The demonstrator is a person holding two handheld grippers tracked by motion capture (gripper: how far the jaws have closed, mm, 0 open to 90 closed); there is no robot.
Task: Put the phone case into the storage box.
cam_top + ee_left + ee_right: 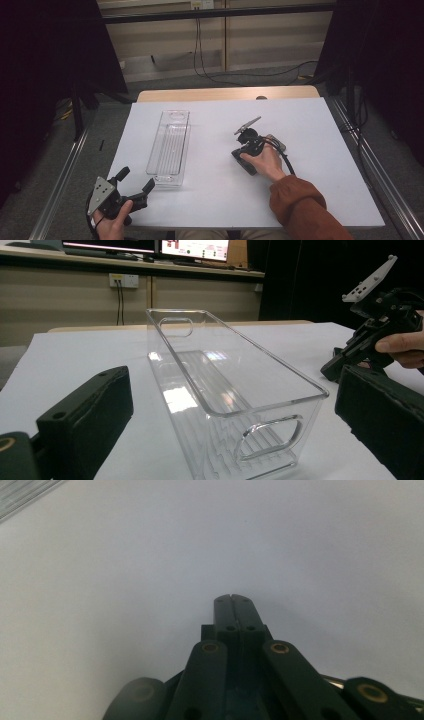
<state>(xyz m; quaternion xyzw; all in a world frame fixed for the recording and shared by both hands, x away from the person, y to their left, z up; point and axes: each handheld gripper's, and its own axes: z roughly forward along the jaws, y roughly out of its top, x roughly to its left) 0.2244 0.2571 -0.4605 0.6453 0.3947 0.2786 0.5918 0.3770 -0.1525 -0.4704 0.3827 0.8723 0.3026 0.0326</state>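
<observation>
Fingers of the left gripper (136, 181) spread before the clear bin (169, 147); right gripper (233, 600) pressed together, empty.

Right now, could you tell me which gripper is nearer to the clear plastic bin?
The left. The left gripper sits just off the near end of the clear plastic bin, jaws open toward it. The right gripper, jaws shut, rests on the white table well to the bin's right.

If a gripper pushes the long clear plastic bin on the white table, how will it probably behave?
The long clear plastic bin looks stiff and, being empty and thin-walled, probably light. Its glossy walls may be slippery for the open left gripper. On the smooth white table it would likely slide instead of tipping, since it lies low and long.
</observation>
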